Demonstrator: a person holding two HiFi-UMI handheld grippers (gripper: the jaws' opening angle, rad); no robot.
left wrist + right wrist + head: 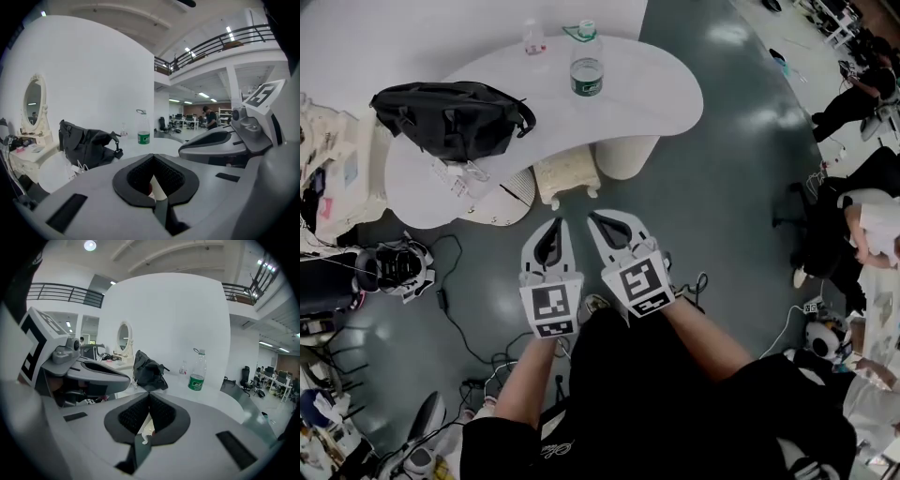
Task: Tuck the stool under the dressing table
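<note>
Stool (567, 176) partly under table (661, 94); green bottle label (586, 86) unreadable.

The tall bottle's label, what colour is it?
Green; the label shows best in the right gripper view.

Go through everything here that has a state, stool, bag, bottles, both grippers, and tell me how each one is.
Stool: upright, partly tucked under the dressing table.
Black bag: slumped on the table.
Water bottle: upright, capped.
Small bottle: upright.
Left gripper: shut, empty.
Right gripper: shut, empty.
</note>
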